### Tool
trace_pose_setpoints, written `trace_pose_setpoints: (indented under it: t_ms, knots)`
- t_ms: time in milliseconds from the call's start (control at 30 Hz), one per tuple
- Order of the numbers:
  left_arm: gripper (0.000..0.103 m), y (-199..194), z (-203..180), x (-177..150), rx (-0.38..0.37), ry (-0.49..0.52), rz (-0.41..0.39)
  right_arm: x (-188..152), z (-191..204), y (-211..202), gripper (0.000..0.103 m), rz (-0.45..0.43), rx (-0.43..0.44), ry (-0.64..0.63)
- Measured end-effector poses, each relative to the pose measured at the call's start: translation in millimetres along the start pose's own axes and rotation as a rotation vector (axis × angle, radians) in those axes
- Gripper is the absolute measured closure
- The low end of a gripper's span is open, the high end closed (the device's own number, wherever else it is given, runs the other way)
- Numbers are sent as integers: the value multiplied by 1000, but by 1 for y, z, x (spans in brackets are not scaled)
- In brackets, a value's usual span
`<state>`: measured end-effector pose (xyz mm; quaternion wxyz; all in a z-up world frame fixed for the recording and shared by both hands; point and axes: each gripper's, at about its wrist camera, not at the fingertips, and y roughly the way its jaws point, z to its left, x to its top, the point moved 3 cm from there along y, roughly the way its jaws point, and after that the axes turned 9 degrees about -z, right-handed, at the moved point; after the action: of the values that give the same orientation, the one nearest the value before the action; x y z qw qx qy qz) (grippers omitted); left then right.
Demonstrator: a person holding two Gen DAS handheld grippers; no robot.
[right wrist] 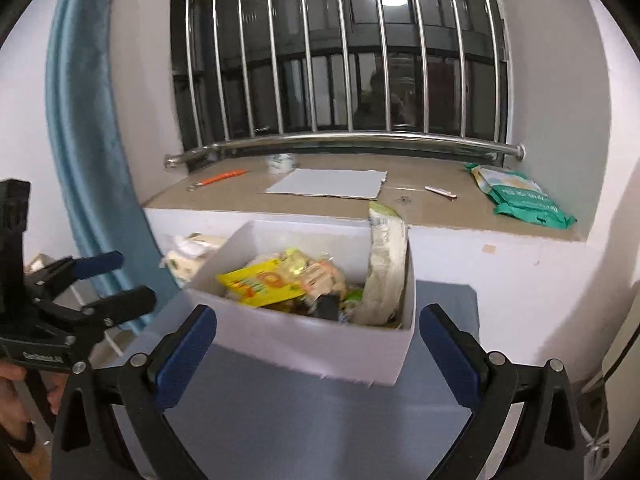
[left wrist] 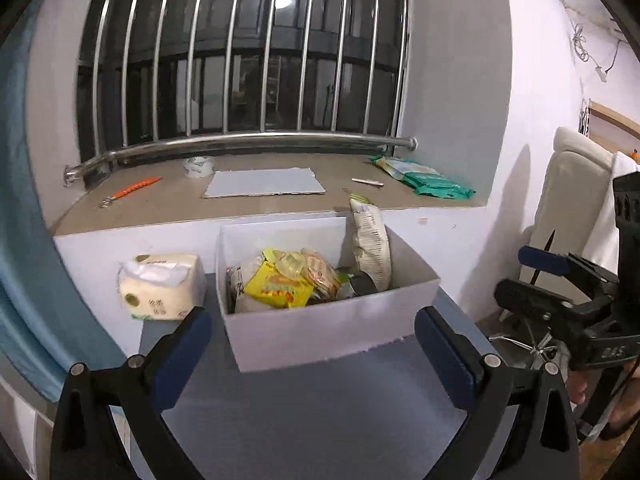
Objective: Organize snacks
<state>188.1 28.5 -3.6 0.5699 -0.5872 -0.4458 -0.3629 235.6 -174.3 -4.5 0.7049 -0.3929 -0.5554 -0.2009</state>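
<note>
Brimming rectangular cardboard box [left wrist: 320, 332], crinkly snack packets [left wrist: 280, 288]

The open white cardboard box [left wrist: 320, 320] stands on the grey-blue table, filled with snacks: a yellow packet [left wrist: 278, 290] lies on top of the pile, and a tall white bag [left wrist: 370, 240] stands upright against its right wall.

Two wrist views side by side, near and facing the snack box [left wrist: 320, 328] below the window.
</note>
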Motion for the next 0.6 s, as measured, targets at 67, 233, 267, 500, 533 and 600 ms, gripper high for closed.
trace_pose_setpoints:
  t_ms: [67, 233, 267, 500, 533, 600]
  knots:
    - [0, -17, -6, -4, 11, 2, -9, -7, 2, -20, 0, 4, 14, 19]
    - [0, -65, -26, -29, -5, 15, -3, -31, 10, -67, 0, 5, 25, 67]
    - [0, -73, -27, -35, 2, 11, -3, -36, 12, -76, 0, -3, 25, 74]
    - [0, -114, -31, -69, 22, -36, 23, -63, 23, -124, 0, -33, -8, 67]
    - [0, -119, -30, -72, 10, -57, 24, -61, 25, -129, 0, -52, -8, 69]
    - [0, -126, -30, -73, 2, -79, 21, -55, 31, -133, 0, -70, 25, 77]
